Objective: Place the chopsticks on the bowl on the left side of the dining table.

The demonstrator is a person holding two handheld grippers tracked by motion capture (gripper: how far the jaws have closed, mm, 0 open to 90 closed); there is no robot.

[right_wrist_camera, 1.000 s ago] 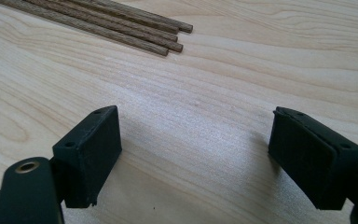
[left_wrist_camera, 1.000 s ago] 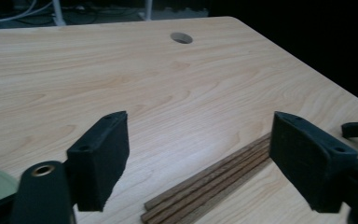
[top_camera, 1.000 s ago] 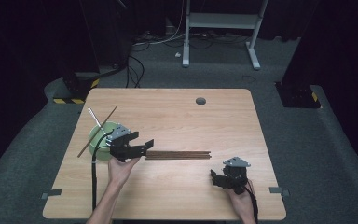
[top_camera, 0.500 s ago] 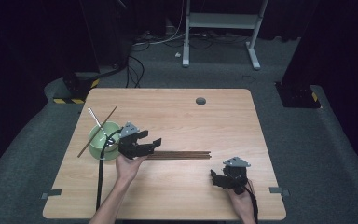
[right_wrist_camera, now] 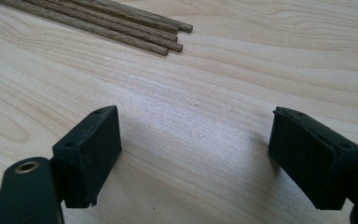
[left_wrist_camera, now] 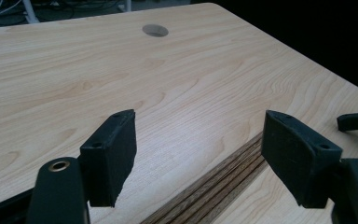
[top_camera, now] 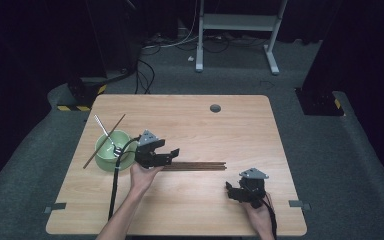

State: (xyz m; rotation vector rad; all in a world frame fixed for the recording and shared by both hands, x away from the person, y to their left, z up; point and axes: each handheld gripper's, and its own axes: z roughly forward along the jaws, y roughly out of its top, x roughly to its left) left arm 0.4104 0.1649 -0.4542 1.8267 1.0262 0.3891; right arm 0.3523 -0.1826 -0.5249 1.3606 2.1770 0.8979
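Centrally on the table (top_camera: 190, 125), dark sticks (top_camera: 195, 166) lie bundled and parallel. Left gripper (top_camera: 167, 156) hovers over their left end, jaws wide apart and empty; right gripper (top_camera: 231, 191), likewise wide open and empty, rests near their right ends. Judged light, stiff and prone to rolling; best pinched singly near one end. A bowl (top_camera: 111, 149) sits left.

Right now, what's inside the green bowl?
The green bowl holds a metal utensil and one wooden chopstick, both leaning over its rim. The left gripper and its cable hide the bowl's right edge.
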